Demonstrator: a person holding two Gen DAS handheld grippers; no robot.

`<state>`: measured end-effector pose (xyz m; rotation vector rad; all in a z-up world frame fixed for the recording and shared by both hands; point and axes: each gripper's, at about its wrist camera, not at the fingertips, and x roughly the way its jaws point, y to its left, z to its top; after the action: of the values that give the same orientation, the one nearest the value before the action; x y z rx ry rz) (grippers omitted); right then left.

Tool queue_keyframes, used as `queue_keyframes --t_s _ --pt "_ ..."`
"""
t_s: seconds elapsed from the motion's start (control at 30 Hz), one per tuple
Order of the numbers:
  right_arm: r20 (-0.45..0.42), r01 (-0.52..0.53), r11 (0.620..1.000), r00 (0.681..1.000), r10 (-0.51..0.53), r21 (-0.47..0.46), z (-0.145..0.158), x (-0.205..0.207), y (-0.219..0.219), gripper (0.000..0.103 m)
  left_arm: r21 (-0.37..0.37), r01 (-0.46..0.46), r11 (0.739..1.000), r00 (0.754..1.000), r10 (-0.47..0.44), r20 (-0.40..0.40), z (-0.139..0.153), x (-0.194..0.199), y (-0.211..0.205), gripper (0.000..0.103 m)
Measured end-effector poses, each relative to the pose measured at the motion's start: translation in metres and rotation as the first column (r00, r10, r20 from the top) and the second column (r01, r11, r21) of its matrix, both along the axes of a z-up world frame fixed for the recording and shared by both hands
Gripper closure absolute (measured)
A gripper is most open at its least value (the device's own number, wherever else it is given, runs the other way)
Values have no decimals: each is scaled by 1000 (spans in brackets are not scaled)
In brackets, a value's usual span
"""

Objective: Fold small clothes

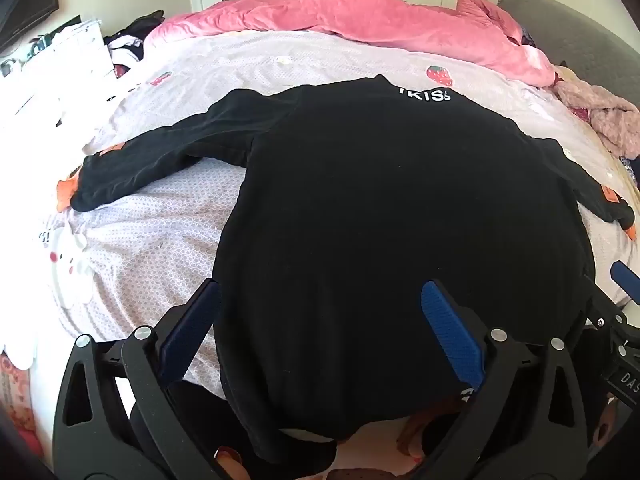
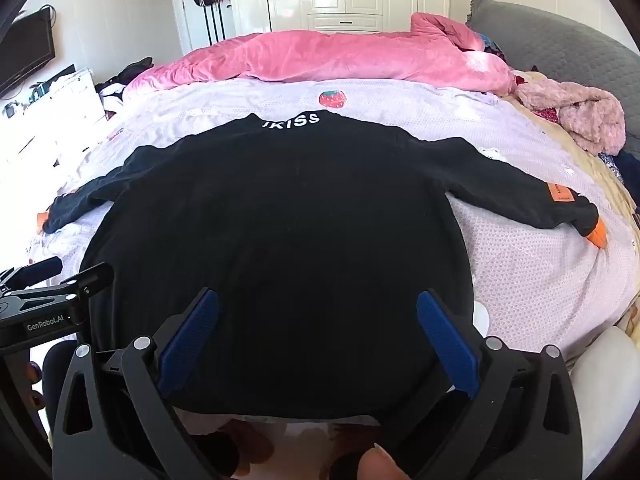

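On the bed [image 2: 520, 280], black sweater [image 2: 280, 220] spread flat, left claw [image 1: 320, 320] and right claw [image 2: 318, 320] wide, apparently just above its hem.

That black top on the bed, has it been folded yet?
No, the black top lies flat on the bedsheet with both sleeves spread out to the sides, and neither open gripper is holding it.

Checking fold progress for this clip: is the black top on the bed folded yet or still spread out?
Spread out. The black top lies flat on the bed sheet, both sleeves stretched sideways, no fold visible.
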<state>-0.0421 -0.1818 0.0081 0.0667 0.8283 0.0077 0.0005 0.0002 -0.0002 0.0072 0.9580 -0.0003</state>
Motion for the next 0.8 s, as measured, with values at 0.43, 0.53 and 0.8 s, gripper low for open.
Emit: queue_keyframes --t_s 0.43,0.53,0.8 --pt "7 -5 1000 1000 5 -18 4 0 6 4 -9 8 1000 1000 -8 8 0 0 0 9" --pt "11 -10 1000 1000 10 -24 2 -1 6 4 -8 7 1000 1000 -7 12 0 0 0 9" --pt "10 -12 1000 1000 13 -29 3 -1 7 4 -7 -1 1000 1000 1 11 1 -1 2 9"
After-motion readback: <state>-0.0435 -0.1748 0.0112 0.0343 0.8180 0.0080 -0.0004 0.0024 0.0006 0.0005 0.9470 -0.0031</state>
